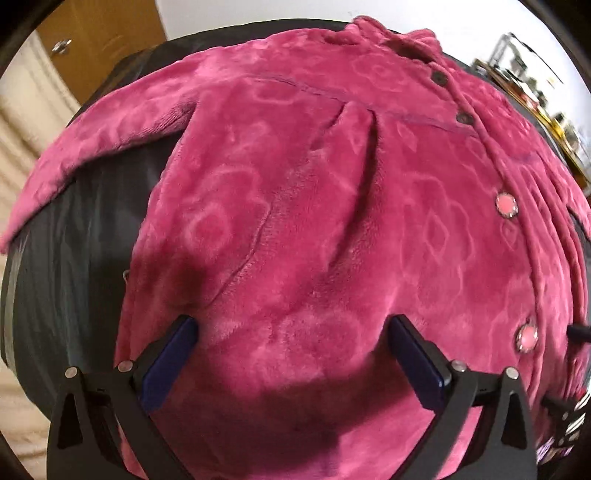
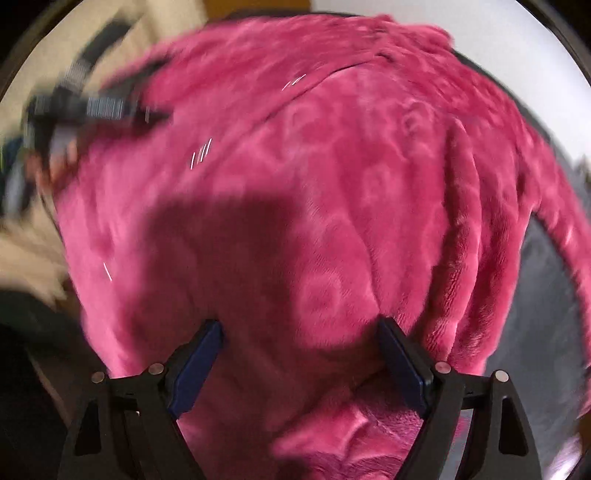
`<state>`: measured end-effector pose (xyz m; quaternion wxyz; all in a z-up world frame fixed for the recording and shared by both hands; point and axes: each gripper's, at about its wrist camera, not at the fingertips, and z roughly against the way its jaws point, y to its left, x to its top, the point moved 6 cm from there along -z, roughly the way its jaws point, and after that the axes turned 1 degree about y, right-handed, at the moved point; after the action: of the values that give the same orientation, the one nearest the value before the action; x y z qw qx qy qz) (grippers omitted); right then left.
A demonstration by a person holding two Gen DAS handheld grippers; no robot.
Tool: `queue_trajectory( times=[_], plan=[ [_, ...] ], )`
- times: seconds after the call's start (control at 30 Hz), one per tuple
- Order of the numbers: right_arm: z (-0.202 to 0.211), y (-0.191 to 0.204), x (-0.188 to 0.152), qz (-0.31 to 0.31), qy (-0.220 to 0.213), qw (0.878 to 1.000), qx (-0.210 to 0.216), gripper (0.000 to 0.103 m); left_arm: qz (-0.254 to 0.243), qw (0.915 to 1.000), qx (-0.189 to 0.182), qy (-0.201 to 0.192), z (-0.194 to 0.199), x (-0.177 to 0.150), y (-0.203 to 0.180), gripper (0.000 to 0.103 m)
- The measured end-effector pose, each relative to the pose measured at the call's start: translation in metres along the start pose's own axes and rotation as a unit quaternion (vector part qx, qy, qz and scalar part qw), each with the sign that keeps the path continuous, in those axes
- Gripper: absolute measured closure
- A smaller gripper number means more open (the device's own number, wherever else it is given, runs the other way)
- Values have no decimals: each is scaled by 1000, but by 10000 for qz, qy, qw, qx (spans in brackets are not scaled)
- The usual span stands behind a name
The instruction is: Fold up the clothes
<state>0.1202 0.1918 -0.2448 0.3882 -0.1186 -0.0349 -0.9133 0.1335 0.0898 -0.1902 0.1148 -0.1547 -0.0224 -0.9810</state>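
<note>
Pink plush fills both views: we see a fleece jacket [image 1: 295, 206] spread flat on a dark worktop [image 1: 74, 266], front side up. Its nap is pressed with a raised pattern of rings and diamonds. From the left wrist camera we see a button placket running down the right side, with two dark snaps [image 1: 439, 77] near the collar [image 1: 399, 40] and two shiny pink buttons [image 1: 506, 205] lower down. One sleeve [image 1: 92, 155] stretches out to the left across the dark surface. We see no containers in either view.

Our left tool [image 1: 291, 332] points steeply down over the lower front of the jacket, its jaws spread wide with blue pads [image 1: 170, 365] on the inner faces. Fleece lies between and below the fingers, but the pads do not press on it. A shadow falls on the cloth just below the fingertips.

Our right tool [image 2: 301, 332] is likewise wide open above the jacket, gripping nothing; pink cloth lies under and between its fingers, and folds bunch to the right of them. This view is blurred. At its upper left we make out the left tool as a dark smear with striped markings, over the jacket's far edge. Grey worktop shows along the right edge beside the hanging cloth.

Beyond the worktop, we see cream bedding or upholstery [image 1: 22, 122], a wooden door [image 1: 107, 40] and a white wall [image 1: 240, 11].
</note>
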Motion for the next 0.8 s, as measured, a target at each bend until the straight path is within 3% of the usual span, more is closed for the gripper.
queue_trajectory(
  times=[0.1, 0.2, 0.37, 0.47, 0.6, 0.7, 0.77, 0.8],
  plan=[
    [-1, 0, -2, -161, 8, 9999, 13, 12, -98, 9999, -47, -127, 3, -3, 5, 0],
    [-4, 3, -1, -205, 23, 9998, 14, 8, -23, 9999, -87, 107, 7, -4, 13, 0],
    [-3, 4, 8, -410, 223, 9988, 173, 6, 232, 9988, -329, -267, 23, 44, 23, 0],
    [9, -7, 26, -872, -71, 9955, 370, 6, 410, 9979, -357, -361, 17, 80, 36, 0],
    [15, -30, 54, -1336, -361, 9902, 170, 6, 470, 9984, 108, -293, -9, 116, 59, 0],
    [-1, -36, 68, -1389, -233, 9900, 108, 6, 582, 9980, 185, -186, -24, 128, 76, 0],
    [-18, -38, 66, -1275, 82, 9918, 0, 6, 595, 9979, 127, -239, -24, 129, 83, 0],
    [-27, -39, 62, -1192, 260, 9925, -59, 0, 588, 9979, 106, -261, -23, 130, 86, 0]
  ],
)
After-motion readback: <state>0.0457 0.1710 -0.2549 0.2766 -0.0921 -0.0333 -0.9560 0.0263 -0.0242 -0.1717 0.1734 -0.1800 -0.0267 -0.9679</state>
